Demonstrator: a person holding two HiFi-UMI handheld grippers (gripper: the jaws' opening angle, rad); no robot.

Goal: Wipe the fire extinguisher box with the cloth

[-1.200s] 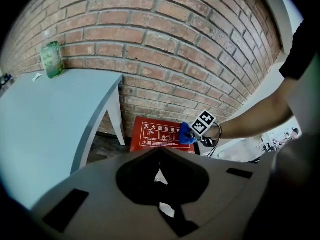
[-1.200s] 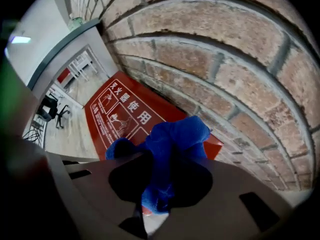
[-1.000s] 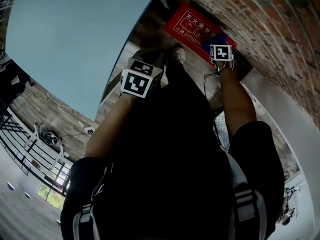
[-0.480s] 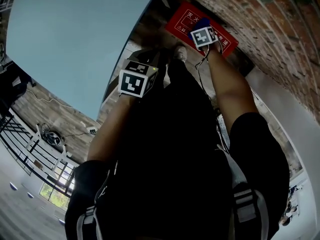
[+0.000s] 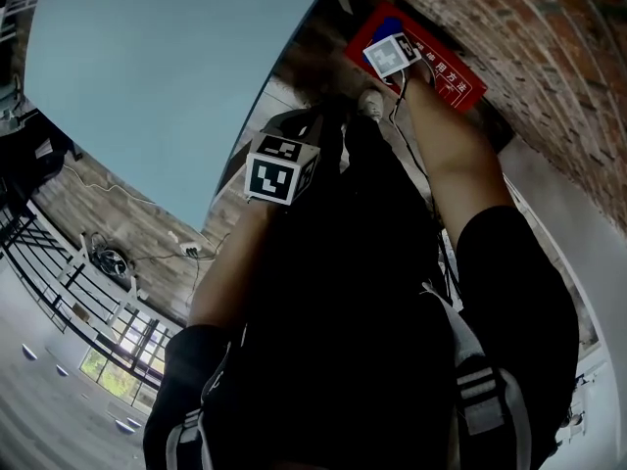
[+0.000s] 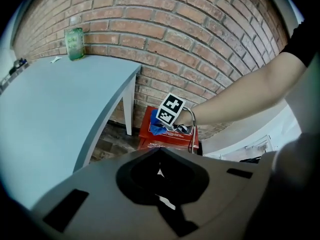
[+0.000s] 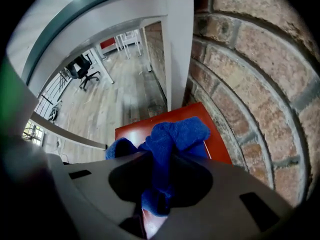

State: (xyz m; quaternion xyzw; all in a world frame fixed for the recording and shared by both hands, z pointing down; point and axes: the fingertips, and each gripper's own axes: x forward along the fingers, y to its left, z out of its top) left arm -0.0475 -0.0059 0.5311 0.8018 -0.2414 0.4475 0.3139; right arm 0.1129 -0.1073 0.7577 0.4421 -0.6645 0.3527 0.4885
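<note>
The red fire extinguisher box (image 5: 446,69) stands on the floor against the brick wall, also seen as the red box (image 6: 169,136) in the left gripper view. My right gripper (image 7: 157,184) is shut on a blue cloth (image 7: 172,136) and presses it onto the box's top (image 7: 150,124). In the head view the right gripper (image 5: 392,55) sits over the box's far end, with the cloth (image 5: 389,24) showing just beyond it. My left gripper (image 5: 279,169) hangs back from the box at hip height, with its jaws together and nothing between them.
A brick wall (image 6: 200,39) runs behind the box. A light blue table (image 6: 55,99) stands to its left with a green container (image 6: 75,43) on top. A white wall section (image 7: 177,49) lies beyond the box. The person's shoe (image 5: 370,103) is near the box.
The right gripper has slid the cloth along the box's top, from its right end towards its left end in the head view. The left gripper has stayed back.
</note>
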